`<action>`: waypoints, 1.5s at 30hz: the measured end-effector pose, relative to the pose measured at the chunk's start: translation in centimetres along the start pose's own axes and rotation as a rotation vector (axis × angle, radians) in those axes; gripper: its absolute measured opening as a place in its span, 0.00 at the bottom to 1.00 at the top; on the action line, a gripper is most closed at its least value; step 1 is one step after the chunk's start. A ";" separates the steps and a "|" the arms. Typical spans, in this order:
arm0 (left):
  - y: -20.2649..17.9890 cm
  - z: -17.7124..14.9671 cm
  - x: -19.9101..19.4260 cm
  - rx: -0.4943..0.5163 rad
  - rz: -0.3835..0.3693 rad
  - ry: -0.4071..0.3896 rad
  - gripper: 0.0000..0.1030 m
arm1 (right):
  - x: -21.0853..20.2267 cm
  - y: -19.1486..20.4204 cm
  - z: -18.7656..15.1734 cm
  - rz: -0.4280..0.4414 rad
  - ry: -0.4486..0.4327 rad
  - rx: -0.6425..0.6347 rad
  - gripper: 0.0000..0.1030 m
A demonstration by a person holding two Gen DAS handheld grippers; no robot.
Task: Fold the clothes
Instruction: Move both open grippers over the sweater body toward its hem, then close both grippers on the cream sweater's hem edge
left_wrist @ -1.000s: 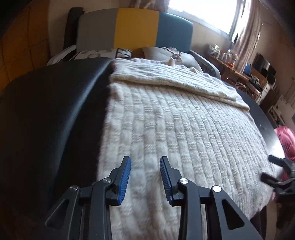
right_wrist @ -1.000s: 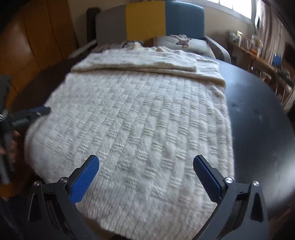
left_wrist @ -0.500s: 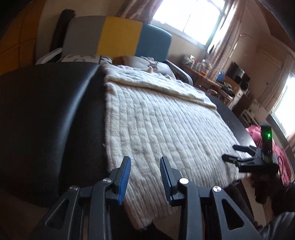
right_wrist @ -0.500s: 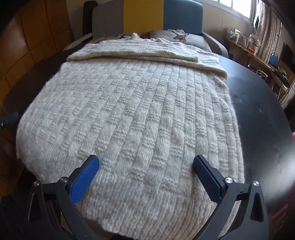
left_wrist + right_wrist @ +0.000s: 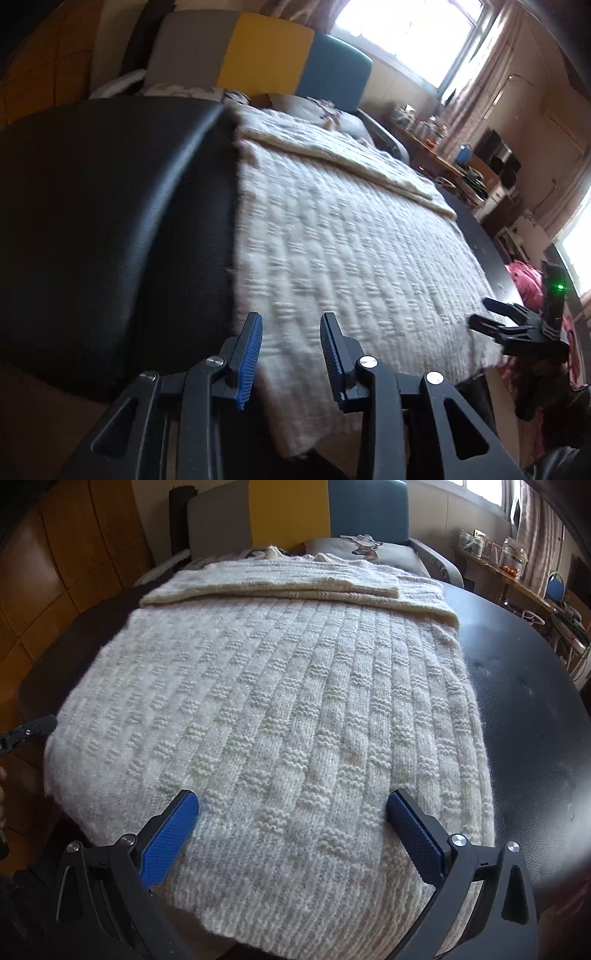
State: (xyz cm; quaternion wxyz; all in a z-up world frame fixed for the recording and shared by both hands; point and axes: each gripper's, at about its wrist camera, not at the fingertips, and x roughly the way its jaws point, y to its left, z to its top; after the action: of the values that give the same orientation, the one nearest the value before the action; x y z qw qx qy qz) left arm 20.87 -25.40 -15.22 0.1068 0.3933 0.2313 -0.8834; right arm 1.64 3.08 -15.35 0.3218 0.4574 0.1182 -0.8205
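One cream knitted sweater (image 5: 280, 709) is lying spread across the black table (image 5: 532, 716), its sleeves folded over at the far edge and its hem hanging over the near edge. Two grippers are hovering at that near edge. The left gripper (image 5: 291, 354) is holding its jaws partly apart, gripping nothing, above the sweater's near left corner. The right gripper (image 5: 291, 834) is gaping wide and empty above the hem. A grey, yellow and blue chair (image 5: 258, 51) is standing beyond the table, with windows (image 5: 402, 33) shining behind it.
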 end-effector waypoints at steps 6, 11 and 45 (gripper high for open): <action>1.4 -0.7 0.4 -0.069 -0.034 0.049 0.32 | -0.5 -0.4 -0.7 0.052 -0.022 0.011 1.00; 1.2 -1.1 0.2 -0.065 -0.049 0.067 0.32 | -0.4 0.3 -0.7 0.008 -0.024 -0.011 1.00; 0.4 -1.9 0.7 -0.056 -0.152 0.078 0.11 | -3.9 -9.9 -4.3 0.262 -0.009 0.230 0.32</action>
State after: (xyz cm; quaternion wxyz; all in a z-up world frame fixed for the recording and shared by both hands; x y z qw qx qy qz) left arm 21.79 -24.77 -16.93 0.0414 0.4056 0.2892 -0.8661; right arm -0.27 14.42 -15.50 0.3720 0.4989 -0.0387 -0.7818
